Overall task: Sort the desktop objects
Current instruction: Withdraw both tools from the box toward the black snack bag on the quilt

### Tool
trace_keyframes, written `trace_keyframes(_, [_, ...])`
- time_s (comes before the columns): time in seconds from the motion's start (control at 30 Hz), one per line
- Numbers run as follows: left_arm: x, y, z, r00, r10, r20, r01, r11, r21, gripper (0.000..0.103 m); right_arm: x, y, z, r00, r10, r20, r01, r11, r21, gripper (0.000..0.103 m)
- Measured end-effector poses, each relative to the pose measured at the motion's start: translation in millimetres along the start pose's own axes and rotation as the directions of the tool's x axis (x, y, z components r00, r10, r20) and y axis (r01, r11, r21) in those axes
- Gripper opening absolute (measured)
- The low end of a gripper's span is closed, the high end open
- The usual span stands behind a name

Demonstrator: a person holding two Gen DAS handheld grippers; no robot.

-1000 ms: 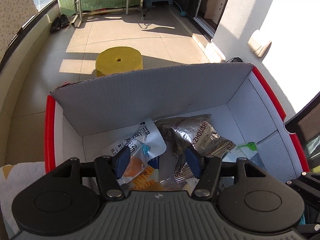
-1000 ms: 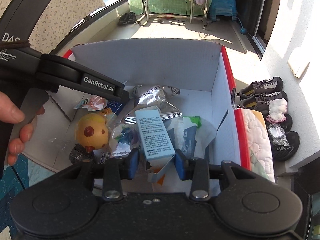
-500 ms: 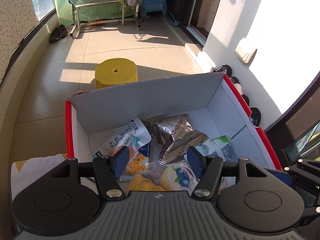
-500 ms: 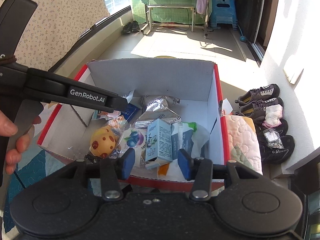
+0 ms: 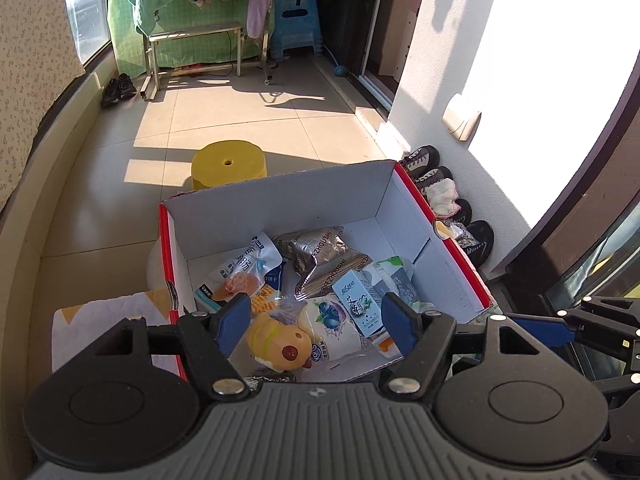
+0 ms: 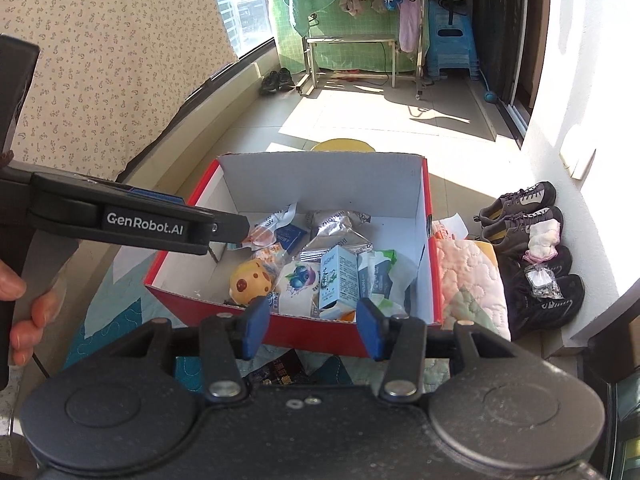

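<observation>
A red cardboard box with a white inside (image 5: 404, 216) (image 6: 434, 280) holds several items: a silver foil pack (image 5: 324, 250) (image 6: 340, 228), a small light blue carton (image 5: 358, 304) (image 6: 338, 276), a yellow spotted toy (image 5: 280, 344) (image 6: 250, 282), a blueberry packet (image 5: 332, 322) (image 6: 298, 284) and a sausage pouch (image 5: 244, 272). My left gripper (image 5: 314, 322) is open and empty above the box's near end; its body shows in the right wrist view (image 6: 132, 226). My right gripper (image 6: 310, 326) is open and empty, just in front of the box's near wall.
The box sits on a quilted cloth (image 6: 468, 284). A dark packet (image 6: 280, 372) lies on the cloth in front of the box. A yellow stool (image 5: 228, 164) stands behind it. Shoes (image 6: 520, 220) line the wall at right. A drying rack (image 6: 352, 56) stands at the far end.
Both grippers have pulled back and up from the box. The right gripper let go of the light blue carton, which now stands in the box.
</observation>
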State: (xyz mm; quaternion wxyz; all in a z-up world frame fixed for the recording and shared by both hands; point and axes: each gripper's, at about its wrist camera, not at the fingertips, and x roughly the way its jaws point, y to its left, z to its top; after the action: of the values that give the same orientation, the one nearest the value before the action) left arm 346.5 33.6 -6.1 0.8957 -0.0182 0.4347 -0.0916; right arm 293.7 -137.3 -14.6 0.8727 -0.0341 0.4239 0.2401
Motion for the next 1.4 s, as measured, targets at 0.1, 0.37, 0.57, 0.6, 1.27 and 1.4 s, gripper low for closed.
trace_keyframes(0.1, [-15,-6,-9,1.0,-0.014,0.016,0.014,1.0,0.013,0.071,-11,2,-6,1.0,0.01,0.007,-0.01,1.0,-0.001,0.048])
trace_keyframes(0.37, [-47,-25,-39,0.998,-0.023,0.065,0.02,0.999,0.042,0.071,-36,12,-24,0.999,0.024,0.031,-0.023,1.0,-0.015,0.049])
trace_keyframes(0.57, [-69,-37,-57,0.994,-0.022,0.108,0.015,0.997,0.073,0.071,-49,19,-41,0.998,0.031,0.049,-0.03,0.999,-0.023,0.05])
trace_keyframes(0.6, [-71,-38,-60,0.993,-0.026,0.111,0.018,0.997,0.074,0.071,-49,19,-44,0.998,0.031,0.049,-0.029,0.999,-0.024,0.05])
trace_keyframes(1.27, [-54,-48,-126,0.998,-0.042,0.045,0.041,0.999,0.031,0.084,-41,19,-101,1.0,0.013,0.023,-0.013,1.0,-0.004,0.063])
trace_keyframes(1.4, [-44,-46,-135,0.998,-0.053,0.039,0.052,0.998,0.018,0.097,-36,17,-108,1.0,0.015,0.015,-0.015,1.0,-0.006,0.064])
